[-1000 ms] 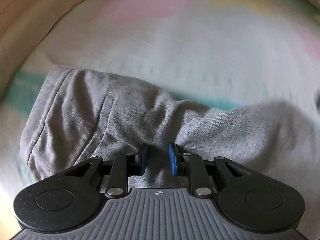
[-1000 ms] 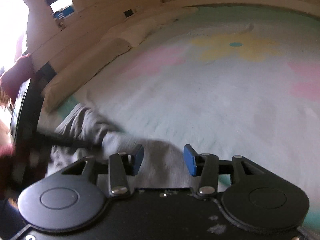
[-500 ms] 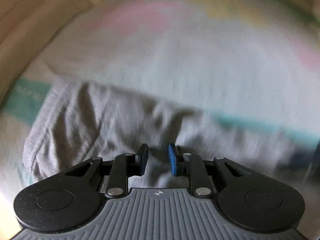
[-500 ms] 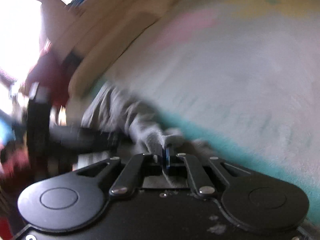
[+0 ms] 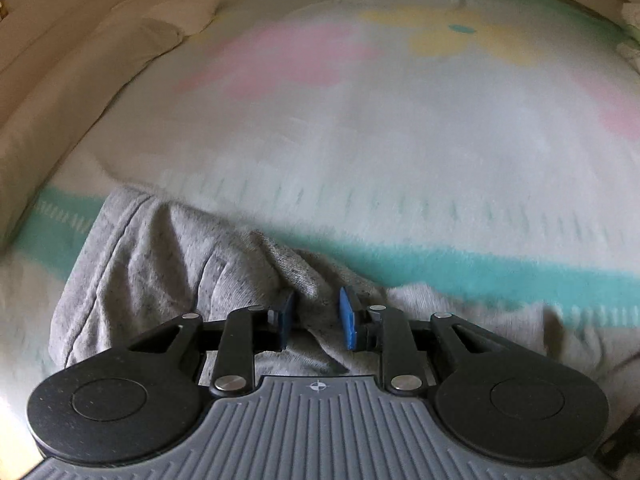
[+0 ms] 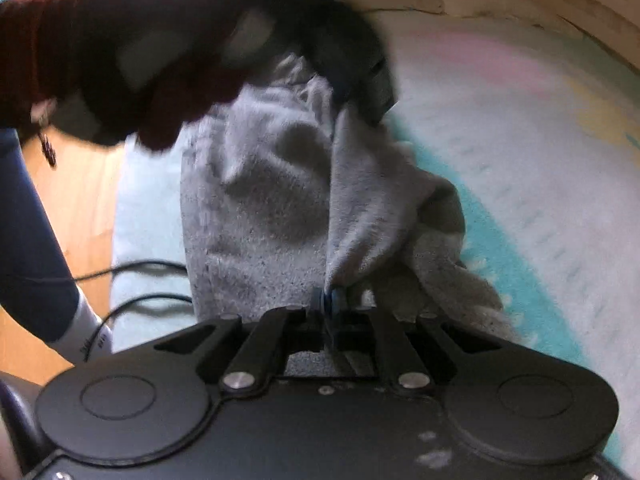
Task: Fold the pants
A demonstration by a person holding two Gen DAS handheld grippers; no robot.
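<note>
Your left tongs (image 5: 314, 316) pinch a bunched ridge of the grey pants (image 5: 160, 264), jaws easing apart a little with cloth still between the blue pads (image 5: 347, 318). Your right tongs (image 6: 329, 304) are clamped nearly closed on another fold of the pants (image 6: 272, 200), jaws just starting to open. The pants lie crumpled at the near edge of the bed's pastel blanket (image 5: 400, 140), over its teal stripe (image 5: 480, 268). A dark red sleeve (image 6: 60, 52) shows above them in the right wrist view, blurred.

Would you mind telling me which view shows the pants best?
The left wrist view: the pants lie sharp on the blanket, seams visible. The right wrist view shows them blurred, bunched and partly hidden by a sleeve.
</note>
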